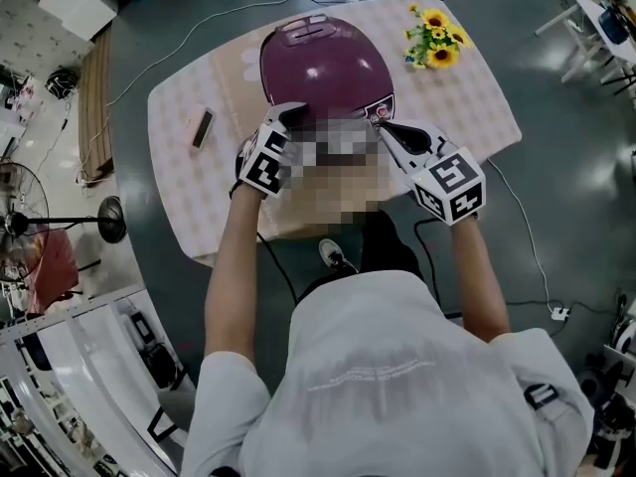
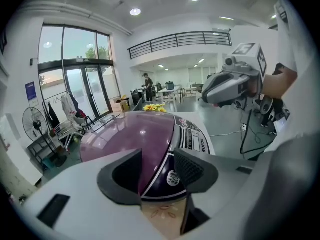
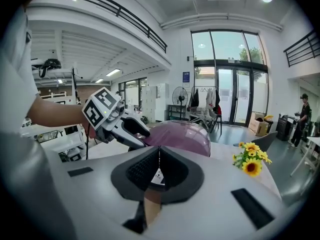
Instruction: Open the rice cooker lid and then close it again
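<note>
A purple rice cooker (image 1: 323, 73) stands on the table with its lid down; its domed lid (image 2: 130, 136) and silver control panel (image 2: 192, 139) fill the left gripper view. My left gripper (image 1: 293, 115) is at the cooker's front left. It is open (image 2: 157, 159), and the cooker's front edge shows in the gap without either pad pressing on it. My right gripper (image 1: 388, 127) is at the front right beside the panel. Its jaws are shut (image 3: 159, 154) with nothing held. Each gripper shows in the other's view: the right gripper (image 2: 205, 96) and the left gripper (image 3: 145, 133).
The cooker sits on a pale checked table (image 1: 477, 97). A bunch of sunflowers (image 1: 434, 38) stands at its far right corner, and a small dark flat object (image 1: 202, 128) lies at the left. Cables run over the floor, and a standing fan (image 1: 20, 217) is at far left.
</note>
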{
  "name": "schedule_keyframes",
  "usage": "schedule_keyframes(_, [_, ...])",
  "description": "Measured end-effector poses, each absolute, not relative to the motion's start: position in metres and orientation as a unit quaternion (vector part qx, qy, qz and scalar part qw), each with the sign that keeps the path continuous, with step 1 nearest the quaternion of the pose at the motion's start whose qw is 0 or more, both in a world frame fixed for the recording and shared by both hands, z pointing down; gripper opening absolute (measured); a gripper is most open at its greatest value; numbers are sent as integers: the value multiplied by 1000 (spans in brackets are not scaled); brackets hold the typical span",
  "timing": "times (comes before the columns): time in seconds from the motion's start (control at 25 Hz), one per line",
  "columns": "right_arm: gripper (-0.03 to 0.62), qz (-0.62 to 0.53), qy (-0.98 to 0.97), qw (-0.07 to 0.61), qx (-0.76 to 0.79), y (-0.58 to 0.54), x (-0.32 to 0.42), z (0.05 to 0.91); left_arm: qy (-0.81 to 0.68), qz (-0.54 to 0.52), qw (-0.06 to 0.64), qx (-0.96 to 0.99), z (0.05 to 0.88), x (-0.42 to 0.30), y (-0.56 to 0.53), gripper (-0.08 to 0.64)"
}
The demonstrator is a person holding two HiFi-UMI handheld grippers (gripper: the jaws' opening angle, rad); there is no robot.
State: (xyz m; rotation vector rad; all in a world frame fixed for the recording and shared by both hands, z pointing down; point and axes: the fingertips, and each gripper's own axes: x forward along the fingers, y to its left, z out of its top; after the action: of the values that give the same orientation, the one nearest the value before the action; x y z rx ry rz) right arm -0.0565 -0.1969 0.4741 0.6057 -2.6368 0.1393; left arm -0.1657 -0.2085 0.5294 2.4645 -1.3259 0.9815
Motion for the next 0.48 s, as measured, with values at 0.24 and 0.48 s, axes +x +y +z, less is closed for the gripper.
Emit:
schedule_keyframes(0.24, [26, 56, -949, 219, 221, -195, -51, 477, -454, 334, 98, 821, 529, -167, -210, 210])
schedule_keyframes(0.48, [26, 64, -947, 220, 225, -191, -45, 483, -447, 326, 121, 824, 530, -166, -210, 210])
